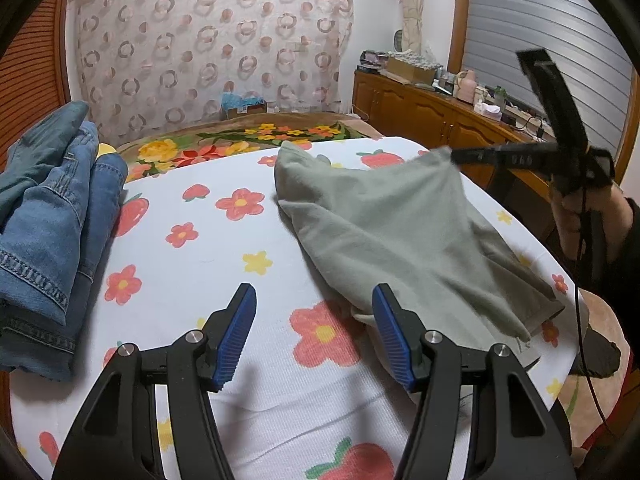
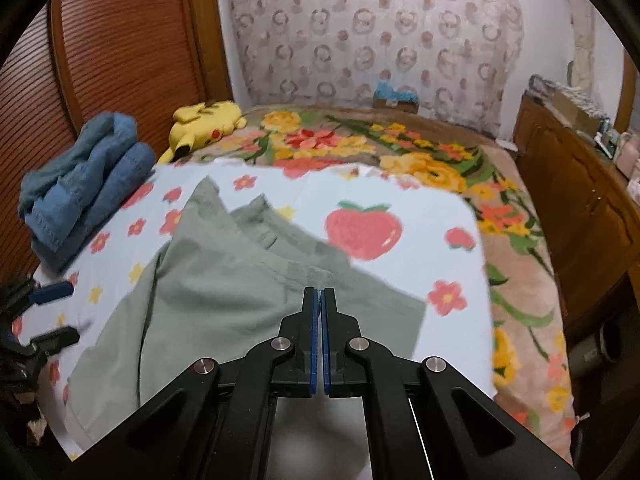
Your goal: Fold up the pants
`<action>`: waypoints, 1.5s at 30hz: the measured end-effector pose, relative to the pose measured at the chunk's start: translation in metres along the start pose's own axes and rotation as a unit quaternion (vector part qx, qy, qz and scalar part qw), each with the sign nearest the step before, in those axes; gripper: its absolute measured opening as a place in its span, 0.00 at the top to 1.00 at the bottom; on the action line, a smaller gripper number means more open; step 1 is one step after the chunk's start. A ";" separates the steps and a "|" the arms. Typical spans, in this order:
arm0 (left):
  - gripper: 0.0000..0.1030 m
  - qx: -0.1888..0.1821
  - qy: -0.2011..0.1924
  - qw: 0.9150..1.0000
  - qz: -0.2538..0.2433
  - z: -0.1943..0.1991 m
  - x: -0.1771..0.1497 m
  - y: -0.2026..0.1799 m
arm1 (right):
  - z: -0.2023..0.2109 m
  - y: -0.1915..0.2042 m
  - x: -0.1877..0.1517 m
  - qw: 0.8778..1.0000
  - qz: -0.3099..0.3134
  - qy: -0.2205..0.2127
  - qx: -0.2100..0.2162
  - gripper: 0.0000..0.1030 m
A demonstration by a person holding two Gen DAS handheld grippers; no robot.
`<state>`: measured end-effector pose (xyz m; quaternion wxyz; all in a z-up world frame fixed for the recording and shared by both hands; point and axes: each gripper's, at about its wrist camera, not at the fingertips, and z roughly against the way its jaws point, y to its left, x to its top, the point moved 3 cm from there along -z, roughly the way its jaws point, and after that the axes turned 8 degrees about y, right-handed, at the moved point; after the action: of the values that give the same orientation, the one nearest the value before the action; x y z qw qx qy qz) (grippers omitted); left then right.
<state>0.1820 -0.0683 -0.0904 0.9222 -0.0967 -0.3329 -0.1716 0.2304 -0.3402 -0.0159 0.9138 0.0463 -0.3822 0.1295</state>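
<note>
Progress: my right gripper (image 2: 319, 294) pinched shut on the green pants (image 1: 400, 232) edge at 2 o'clock | left gripper (image 1: 314, 312) half open, empty | folding unfinished, denim stack (image 1: 52, 216) at 9 o'clock.

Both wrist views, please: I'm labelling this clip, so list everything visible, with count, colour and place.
green pants: one, sage green, on the sheet, one edge lifted by the right gripper
sheet: one, white with red flowers and strawberries, spread over the bed
floral blanket: one, tan with yellow and red flowers, under and beyond the sheet
jeans: a folded pile, blue denim, at the sheet's left edge; count unclear
plush toy: one, yellow, behind the jeans by the wooden shutter
curtain: one, pale with pink rings, far wall
cabinet: one, brown wood, right wall, cluttered top
left gripper: black, blue pads, open above the sheet
right gripper: black, shut on the pants
hand: one, holding the right gripper
</note>
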 end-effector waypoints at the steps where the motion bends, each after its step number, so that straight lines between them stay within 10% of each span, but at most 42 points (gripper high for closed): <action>1: 0.40 0.000 0.000 1.000 0.000 -0.001 0.000 0.000 | 0.004 -0.001 0.003 1.000 -0.002 -0.007 -0.004 0.99; 13: 0.41 -0.003 0.001 1.000 -0.001 -0.002 -0.002 -0.001 | -0.014 -0.011 0.006 0.993 -0.012 0.021 -0.112 0.99; 21: 0.40 -0.006 0.003 1.000 -0.003 -0.002 -0.005 -0.005 | -0.009 0.014 -0.027 0.997 -0.029 0.020 -0.068 0.94; 25: 0.41 -0.011 0.001 1.000 -0.006 0.001 -0.008 -0.009 | 0.019 0.031 -0.060 0.999 -0.025 0.007 -0.029 0.74; 45: 0.41 -0.043 0.010 0.998 -0.045 0.011 -0.031 -0.046 | 0.085 0.046 -0.146 1.000 -0.019 0.001 -0.001 0.70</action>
<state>0.1362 -0.0993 -0.0988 0.9117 -0.1196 -0.3199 -0.2286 0.0608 -0.3412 -0.0607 0.9165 0.0531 -0.3804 0.1115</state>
